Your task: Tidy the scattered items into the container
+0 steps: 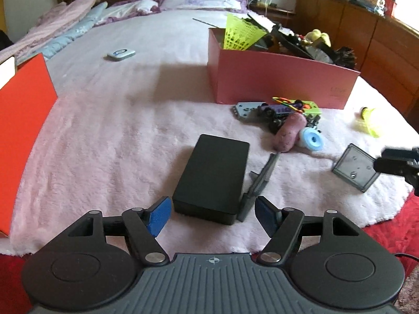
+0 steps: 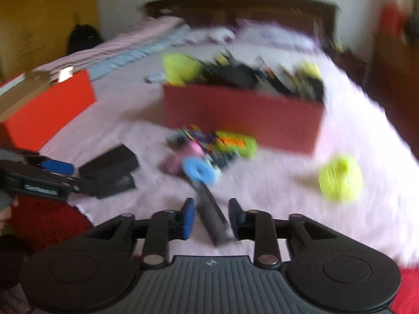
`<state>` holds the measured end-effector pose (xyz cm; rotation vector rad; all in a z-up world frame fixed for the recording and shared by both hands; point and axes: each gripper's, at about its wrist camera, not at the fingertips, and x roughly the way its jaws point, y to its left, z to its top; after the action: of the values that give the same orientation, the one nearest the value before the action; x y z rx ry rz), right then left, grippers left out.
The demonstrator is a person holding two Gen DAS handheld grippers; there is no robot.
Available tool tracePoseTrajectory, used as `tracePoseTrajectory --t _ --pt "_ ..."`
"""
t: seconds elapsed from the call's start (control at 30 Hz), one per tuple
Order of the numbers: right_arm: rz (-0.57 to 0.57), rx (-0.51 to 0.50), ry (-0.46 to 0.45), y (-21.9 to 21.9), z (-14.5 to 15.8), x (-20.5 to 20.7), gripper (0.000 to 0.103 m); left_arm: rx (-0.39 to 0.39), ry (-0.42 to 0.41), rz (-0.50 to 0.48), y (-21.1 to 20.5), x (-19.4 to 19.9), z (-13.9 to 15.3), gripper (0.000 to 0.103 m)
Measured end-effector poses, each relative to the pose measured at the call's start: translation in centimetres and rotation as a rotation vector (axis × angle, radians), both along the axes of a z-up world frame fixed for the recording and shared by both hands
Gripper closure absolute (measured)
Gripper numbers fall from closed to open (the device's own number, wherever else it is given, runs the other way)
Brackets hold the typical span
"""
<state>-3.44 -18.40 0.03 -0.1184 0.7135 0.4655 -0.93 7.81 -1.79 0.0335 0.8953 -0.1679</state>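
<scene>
We see our left gripper (image 1: pixel 213 216) spread wide and empty, low over a fluffy pale pink blanket (image 1: pixel 117 136), its blue pads flanking the near end of a matte black rectangular box (image 1: pixel 213 178) lying flat. Our right gripper (image 2: pixel 211 218) has a flat grey square plastic plate (image 1: pixel 354 167) tilted between its half-parted fingers; blur hides whether they grip it. The pink cardboard container (image 1: pixel 282 83), already crammed with items, stands farther up the bed.
</scene>
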Motion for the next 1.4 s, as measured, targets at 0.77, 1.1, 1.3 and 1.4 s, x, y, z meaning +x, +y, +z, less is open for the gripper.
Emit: tracePoseTrajectory --t 0.77,1.1,1.3,1.4 --pt "0.294 -0.07 0.128 7.9 -2.0 1.8 0.067 -0.015 -0.002 -0.024 0.2 -2.6 -0.1 0.025" --pt "0.102 -0.044 0.115 1.3 -2.3 -0.5 0.066 -0.102 0.017 -0.258 -4.0 -1.6 -0.1 0.025" --pt "0.0 0.005 0.098 -0.4 -2.2 0.4 0.065 -0.05 0.02 -0.159 -3.7 2.0 -1.2 0.029" --pt "-0.022 -0.002 0.093 -0.7 -2.5 0.7 0.062 0.025 0.01 -0.189 -4.0 2.6 -1.1 0.026"
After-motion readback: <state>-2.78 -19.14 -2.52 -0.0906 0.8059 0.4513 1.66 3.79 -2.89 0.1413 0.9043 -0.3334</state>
